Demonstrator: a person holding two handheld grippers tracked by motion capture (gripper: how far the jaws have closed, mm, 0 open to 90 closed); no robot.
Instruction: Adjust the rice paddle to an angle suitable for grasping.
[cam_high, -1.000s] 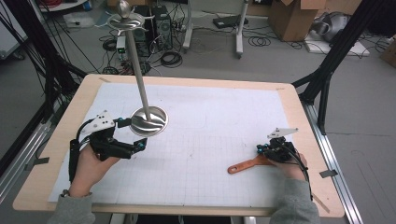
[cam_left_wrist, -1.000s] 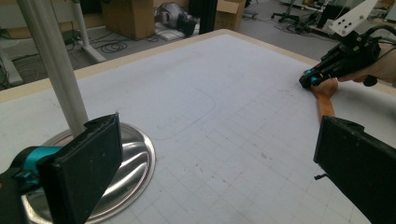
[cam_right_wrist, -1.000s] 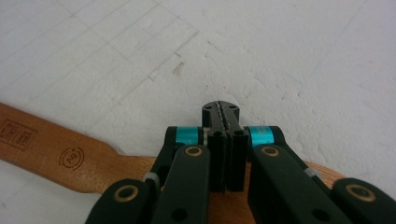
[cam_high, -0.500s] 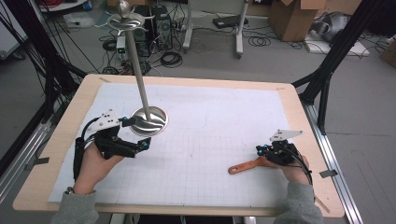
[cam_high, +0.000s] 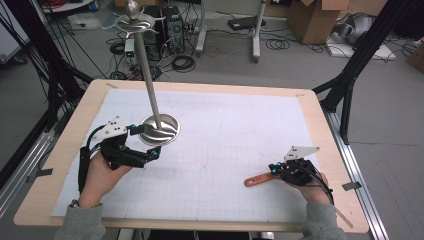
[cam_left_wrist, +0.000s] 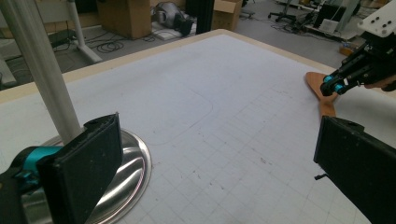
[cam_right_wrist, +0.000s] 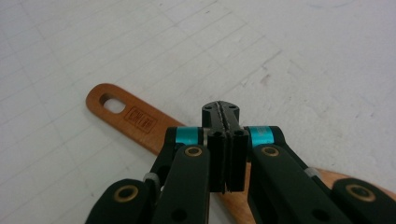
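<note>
We hover our right gripper, jaws pressed shut on nothing, over the wooden spatula handle, so next they must spread to grasp it, while our left gripper waits wide open beside the steel stand.

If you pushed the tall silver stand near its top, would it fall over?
Probably it would rock, maybe tip. The stand's pole is long and thin, so a push up high has lots of leverage. Its round base looks wide and flat, which should steady it. The shiny metal may also slide on the paper sheet.
</note>
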